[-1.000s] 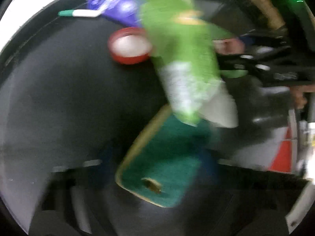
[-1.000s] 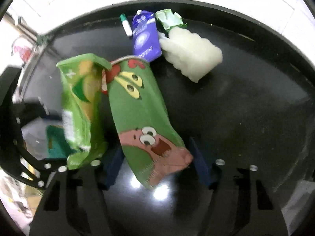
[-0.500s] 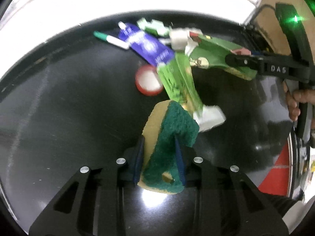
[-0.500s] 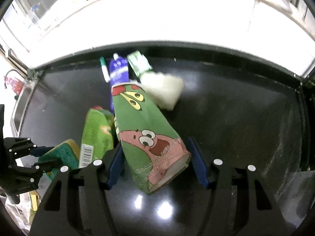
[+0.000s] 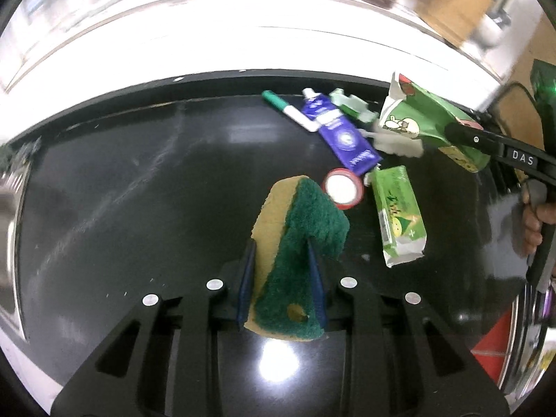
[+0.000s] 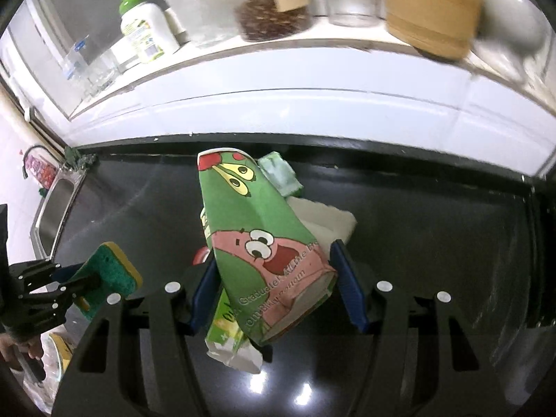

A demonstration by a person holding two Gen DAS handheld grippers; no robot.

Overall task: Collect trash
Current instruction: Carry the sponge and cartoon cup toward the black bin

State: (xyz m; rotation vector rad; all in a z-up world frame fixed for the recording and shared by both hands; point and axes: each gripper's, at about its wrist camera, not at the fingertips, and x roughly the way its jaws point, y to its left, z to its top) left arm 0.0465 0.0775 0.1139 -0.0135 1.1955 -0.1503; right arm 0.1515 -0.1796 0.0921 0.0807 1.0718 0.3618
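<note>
Jaws of the left gripper [image 5: 281, 285] are clamped on a green-and-yellow sponge [image 5: 295, 243], which is lifted clear of the black tabletop [image 5: 121, 208]. Jaws of the right gripper [image 6: 274, 285] are pressed against a crushed green cartoon paper cup [image 6: 257, 236], likewise held above the tabletop.

In the left wrist view, a green juice carton [image 5: 399, 215] is seen lying at 2 o'clock from the sponge, with a red-rimmed lid [image 5: 343, 187] just beside it at 1 o'clock. Farther off, at 12 to 1 o'clock, a blue tube [image 5: 340, 132], a green-capped marker [image 5: 288, 111] and a small pale green wrapper [image 5: 351, 106] are grouped near the tabletop's far edge. A white crumpled wad [image 6: 326, 222] is partly hidden behind the cup. At the right edge a hand [image 5: 535, 222] is seen on the right gripper's handle.
</note>
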